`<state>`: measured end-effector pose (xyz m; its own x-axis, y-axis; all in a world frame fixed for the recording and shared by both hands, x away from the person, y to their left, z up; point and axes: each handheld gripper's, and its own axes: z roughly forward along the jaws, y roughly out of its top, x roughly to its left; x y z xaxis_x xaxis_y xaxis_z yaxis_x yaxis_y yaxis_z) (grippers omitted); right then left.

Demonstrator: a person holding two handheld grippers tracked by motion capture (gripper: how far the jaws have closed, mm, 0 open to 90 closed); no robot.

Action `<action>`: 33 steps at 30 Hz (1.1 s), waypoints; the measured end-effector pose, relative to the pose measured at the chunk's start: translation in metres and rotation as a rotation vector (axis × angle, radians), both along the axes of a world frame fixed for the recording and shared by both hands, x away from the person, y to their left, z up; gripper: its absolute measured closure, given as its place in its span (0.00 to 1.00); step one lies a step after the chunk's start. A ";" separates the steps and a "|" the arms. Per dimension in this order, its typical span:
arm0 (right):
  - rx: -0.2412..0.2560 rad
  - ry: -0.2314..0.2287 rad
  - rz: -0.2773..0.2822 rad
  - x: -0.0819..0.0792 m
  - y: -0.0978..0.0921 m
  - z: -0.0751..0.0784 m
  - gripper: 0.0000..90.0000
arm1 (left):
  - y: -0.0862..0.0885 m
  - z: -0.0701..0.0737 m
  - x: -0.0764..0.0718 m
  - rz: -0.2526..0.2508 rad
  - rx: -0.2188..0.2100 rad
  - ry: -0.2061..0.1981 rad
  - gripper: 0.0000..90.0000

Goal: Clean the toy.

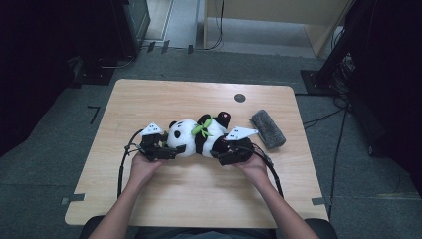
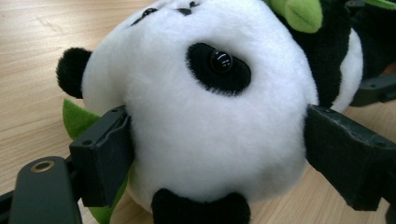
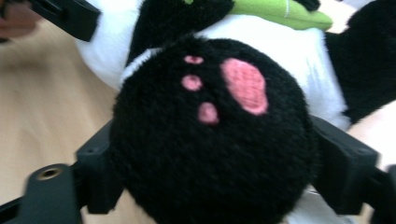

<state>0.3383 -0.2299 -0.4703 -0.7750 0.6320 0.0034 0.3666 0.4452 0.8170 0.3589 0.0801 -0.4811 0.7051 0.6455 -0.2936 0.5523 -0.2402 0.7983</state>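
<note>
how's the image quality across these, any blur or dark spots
High view: the table is evenly lit, the floor corners fall into near black, and the panda plush is small but legible. Left gripper view: the panda's head is sharp, fur and eye glint clear. Right gripper view: soft and blurred, the black foot with pink pads fuzzy and the white body washed out.

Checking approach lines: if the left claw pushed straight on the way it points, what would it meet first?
The panda's head: the left claw already has a jaw against each side of it, so there is no free path ahead.
</note>
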 end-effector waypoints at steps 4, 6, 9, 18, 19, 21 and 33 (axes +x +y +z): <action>-0.029 -0.021 -0.029 0.001 0.000 0.004 0.45 | -0.001 0.001 0.001 -0.003 0.016 -0.006 0.15; -0.002 0.007 -0.041 0.002 -0.003 0.007 0.55 | 0.000 0.002 0.002 -0.001 0.011 -0.013 0.14; 0.028 0.046 -0.063 0.004 -0.007 0.013 0.60 | 0.002 0.006 0.001 -0.002 0.008 -0.030 0.11; 0.119 0.126 -0.100 0.000 -0.028 0.044 0.62 | 0.006 0.010 -0.012 -0.074 0.008 -0.094 0.03; 0.130 0.125 -0.101 -0.001 -0.030 0.046 0.62 | 0.005 0.009 -0.014 -0.084 0.015 -0.094 0.03; 0.151 0.128 -0.105 -0.002 -0.033 0.051 0.62 | 0.004 0.007 -0.017 -0.099 0.013 -0.105 0.03; 0.181 0.124 -0.058 -0.013 -0.026 0.065 0.63 | -0.013 0.005 -0.026 -0.122 0.067 -0.179 0.32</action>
<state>0.3250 -0.2556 -0.4054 -0.7238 0.6561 0.2137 0.4902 0.2709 0.8285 0.3326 0.0673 -0.4758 0.8163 0.5660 -0.1156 0.3665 -0.3527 0.8610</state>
